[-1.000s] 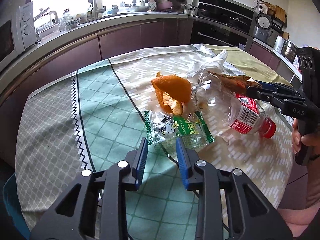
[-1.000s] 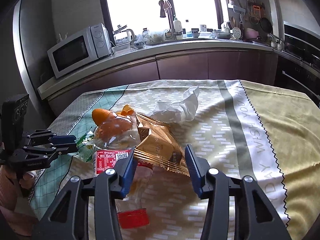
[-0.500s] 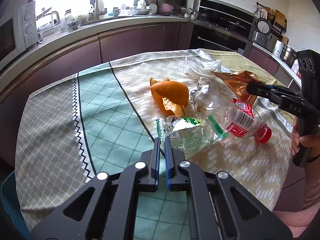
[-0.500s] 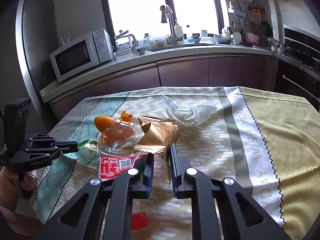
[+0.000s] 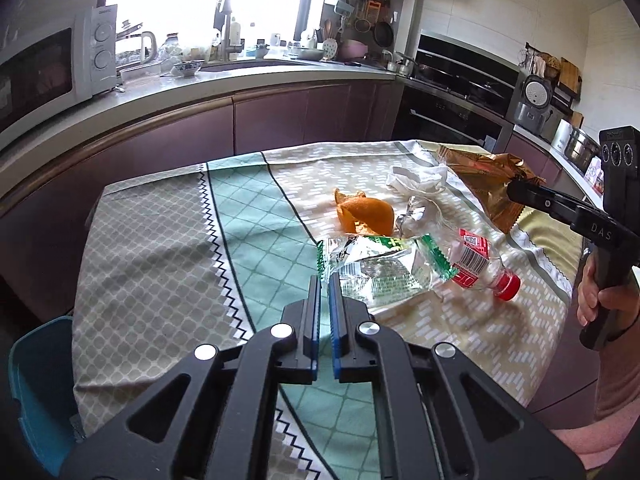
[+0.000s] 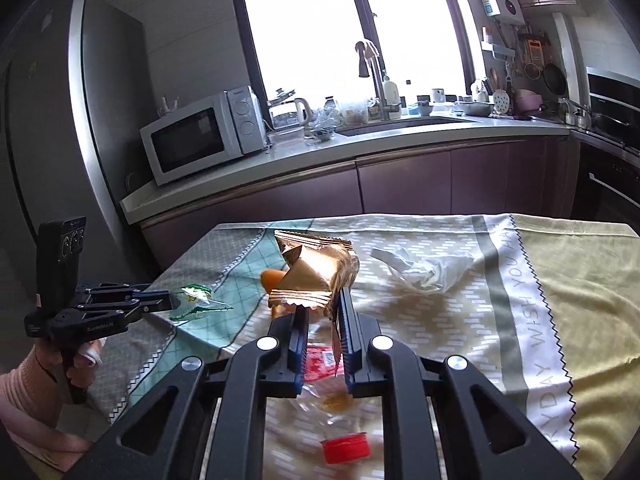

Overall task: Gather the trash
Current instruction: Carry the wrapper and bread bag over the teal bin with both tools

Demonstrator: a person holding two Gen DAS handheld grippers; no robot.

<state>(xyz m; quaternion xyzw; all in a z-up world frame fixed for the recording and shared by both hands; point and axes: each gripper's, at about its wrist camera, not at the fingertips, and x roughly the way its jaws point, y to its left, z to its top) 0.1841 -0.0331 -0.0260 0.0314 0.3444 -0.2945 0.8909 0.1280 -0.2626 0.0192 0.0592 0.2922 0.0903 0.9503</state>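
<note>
My left gripper [image 5: 324, 280] is shut on the edge of a clear wrapper with green trim [image 5: 380, 264] and holds it above the table; it also shows in the right wrist view [image 6: 196, 300]. My right gripper [image 6: 324, 312] is shut on a crumpled golden snack bag [image 6: 316, 272], lifted off the cloth; the bag also shows in the left wrist view [image 5: 484, 184]. An orange peel [image 5: 364, 216], a crushed clear bottle with a red cap [image 5: 472, 260] and a white tissue [image 5: 420, 180] lie on the table.
The table carries a patterned cloth [image 5: 160, 248] in grey, green and yellow. A teal bin [image 5: 36, 392] stands low at the left. Kitchen counters with a microwave [image 6: 200, 136] run behind the table.
Both grippers closed on their items, the left on the wrapper, the right on the golden bag, and lifted them off the table. The views pulled back and up.
</note>
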